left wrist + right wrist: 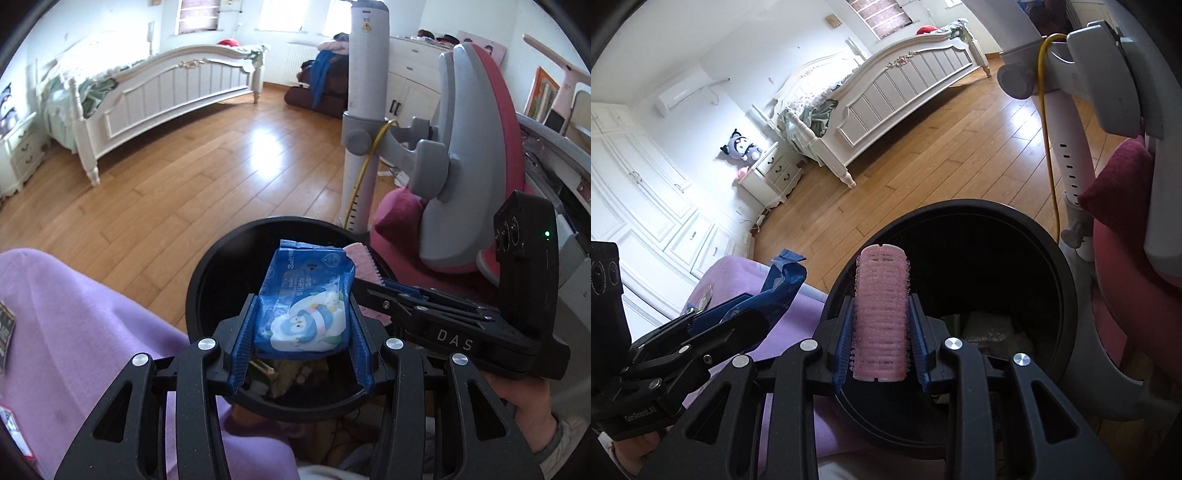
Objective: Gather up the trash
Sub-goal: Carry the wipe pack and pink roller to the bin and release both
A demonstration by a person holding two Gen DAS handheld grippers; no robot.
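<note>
My left gripper (301, 321) is shut on a blue tissue packet (306, 306) with a cartoon penguin, held over the open mouth of a round black trash bin (207, 266). My right gripper (882, 332) is shut on a pink hair roller (882, 314), upright between the blue pads, also above the bin (1067, 266). The right gripper shows in the left wrist view (373, 284) just right of the packet, the roller's pink tip (360, 264) beside it. The left gripper with the packet (785, 278) shows at left in the right wrist view. Some trash (280, 373) lies inside the bin.
A purple blanket (92, 332) lies left of the bin. A pink and grey chair (465, 155) with a white post (364, 110) stands to the right. A white bed (155, 88) and wood floor (207, 177) lie beyond; a nightstand (772, 173) and wardrobe (639, 192) stand farther off.
</note>
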